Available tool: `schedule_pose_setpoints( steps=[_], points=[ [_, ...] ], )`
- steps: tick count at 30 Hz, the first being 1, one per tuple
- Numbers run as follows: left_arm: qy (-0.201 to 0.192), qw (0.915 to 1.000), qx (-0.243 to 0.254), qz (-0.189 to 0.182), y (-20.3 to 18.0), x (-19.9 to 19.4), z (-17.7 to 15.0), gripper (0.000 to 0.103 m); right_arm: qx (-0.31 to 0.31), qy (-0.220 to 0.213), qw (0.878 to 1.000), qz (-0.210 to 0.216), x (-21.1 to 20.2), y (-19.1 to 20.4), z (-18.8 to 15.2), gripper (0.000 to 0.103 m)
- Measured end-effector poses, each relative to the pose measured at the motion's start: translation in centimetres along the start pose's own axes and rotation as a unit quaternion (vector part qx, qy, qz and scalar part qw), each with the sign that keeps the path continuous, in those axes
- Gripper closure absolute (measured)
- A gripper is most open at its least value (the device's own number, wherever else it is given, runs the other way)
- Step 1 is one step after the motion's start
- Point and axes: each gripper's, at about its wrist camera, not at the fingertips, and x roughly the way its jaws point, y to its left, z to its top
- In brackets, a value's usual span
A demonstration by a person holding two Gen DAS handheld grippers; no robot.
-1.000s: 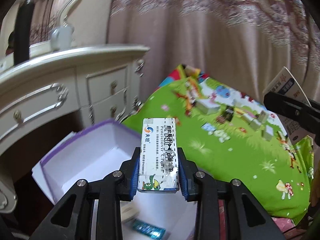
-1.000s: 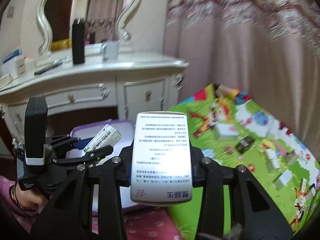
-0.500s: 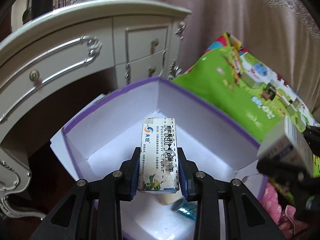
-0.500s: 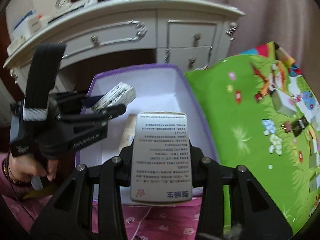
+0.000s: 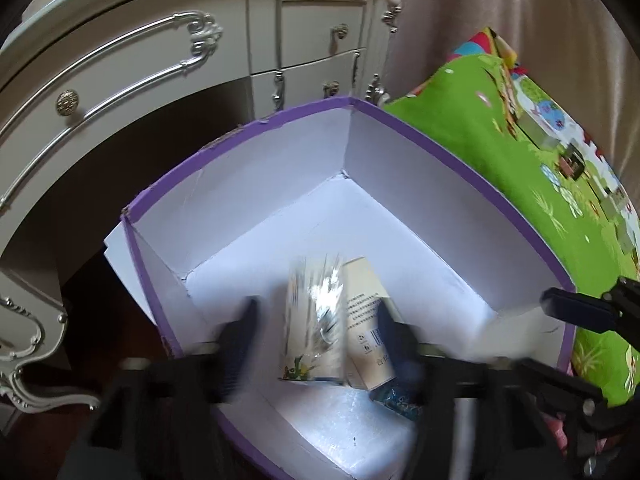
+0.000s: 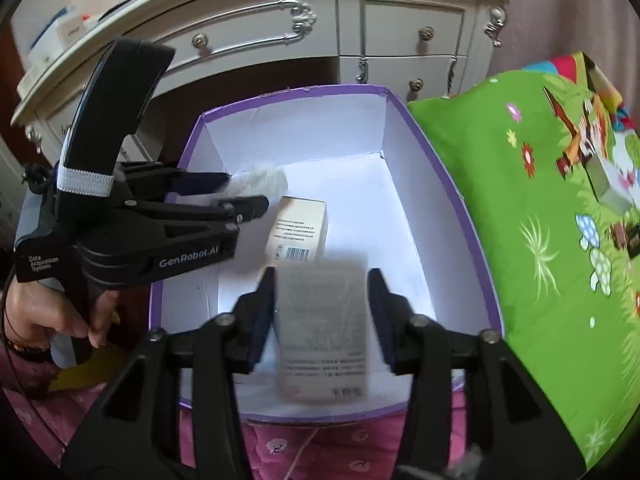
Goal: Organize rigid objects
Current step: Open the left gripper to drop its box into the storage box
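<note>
A white storage box with a purple rim (image 5: 420, 136) (image 6: 436, 168) sits below both grippers. My left gripper (image 5: 318, 340) (image 6: 236, 194) hangs over it with jaws opening; a small white medicine carton (image 5: 316, 320) (image 6: 260, 178) is blurred between the fingers, free of the pads. My right gripper (image 6: 322, 312) is opening too, and a larger white carton with printed text (image 6: 322, 332) slips, blurred, between its pads above the near wall. One right fingertip (image 5: 576, 314) shows at the box's right side. A cream carton (image 5: 366, 316) (image 6: 300, 228) lies on the box floor.
A blue foil pack (image 5: 396, 398) lies in the box. A green cartoon mat (image 6: 540, 240) with several small items borders the box on the right. A white dresser (image 6: 360, 32) stands behind, pink bedding (image 6: 304, 448) in front. A hand (image 6: 44, 312) holds the left gripper.
Both grippers sank over the box and their jaws spread. The small carton left the left pads and the large carton came loose in the right; both now blur as they drop.
</note>
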Motion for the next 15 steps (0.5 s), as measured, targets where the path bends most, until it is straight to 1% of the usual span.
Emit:
schedule_pose_setpoints(
  steps=[1,4,6,9,12,14,15],
  points=[
    [-0.005,1.0000,-0.001,0.002,0.0,-0.3,0.0,0.017,0.004,-0.005,1.000,0.000,-0.2,-0.1,-0.1,0.042],
    [-0.017,0.9996,0.011,0.018,-0.6,-0.9,0.3,0.017,0.016,-0.021,1.000,-0.002,-1.5,-0.6,-0.5,0.038],
    [-0.020,0.9994,0.019,0.021,-1.1,-1.1,0.5,0.017,0.022,-0.031,0.999,-0.006,-2.1,-1.2,-0.6,0.036],
    [-0.022,0.9992,0.028,0.018,-2.1,-1.2,0.7,0.017,0.053,-0.057,0.997,-0.024,-4.0,-3.4,-1.3,0.033],
    [-0.039,0.9978,0.052,-0.013,-4.5,-2.2,1.0,0.017,0.098,-0.087,0.990,-0.051,-6.7,-6.9,-2.9,0.028],
    [-0.049,0.9949,0.079,-0.037,-6.6,-2.8,1.2,0.017,0.140,-0.107,0.981,-0.085,-8.8,-10.3,-4.9,0.022],
    [-0.054,0.9915,0.105,-0.055,-8.5,-3.0,1.4,0.017,0.164,-0.113,0.975,-0.101,-9.5,-12.0,-6.0,0.021]
  ],
)
